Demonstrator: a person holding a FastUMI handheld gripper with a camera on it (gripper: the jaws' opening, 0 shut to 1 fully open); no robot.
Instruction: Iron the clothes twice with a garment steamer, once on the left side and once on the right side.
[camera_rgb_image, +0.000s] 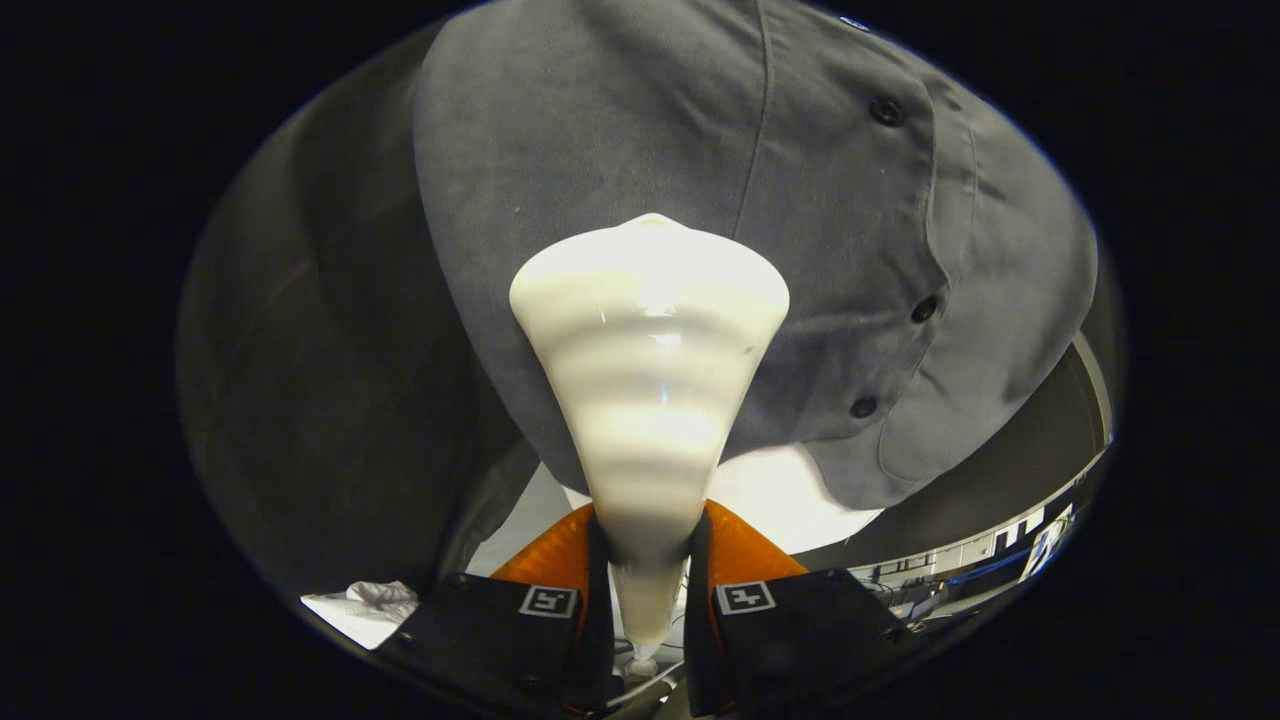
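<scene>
Nearest to the camera, at 6 o'clock, are the two fingers of the gripper (648, 560). They stand only a narrow gap apart, and both press on the thin handle of the garment steamer (648, 380), one from each side. So the claw is almost closed and it has the steamer firmly in its hold.

The steamer is white and glossy. From the fingers it runs straight ahead toward 12 o'clock and becomes wider and wider, like a cone, until its broad head. Soft bands of light and shadow lie across its body. At its thin end, below the fingers, a small white piece is visible, but it is too blurred to say what it is.

The head of the steamer is at the grey shirt (800, 200), just beyond the fingers. I cannot tell if the head touches the cloth or is only very close to it. The shirt hangs ahead, from 10 o'clock to 3 o'clock. Its button strip with three dark buttons (886, 110) runs at 1 to 3 o'clock, well to the right of the steamer head.

At 7 o'clock, beside the left finger, a crumpled white cloth (378, 597) lies on a light surface (520, 520).
</scene>
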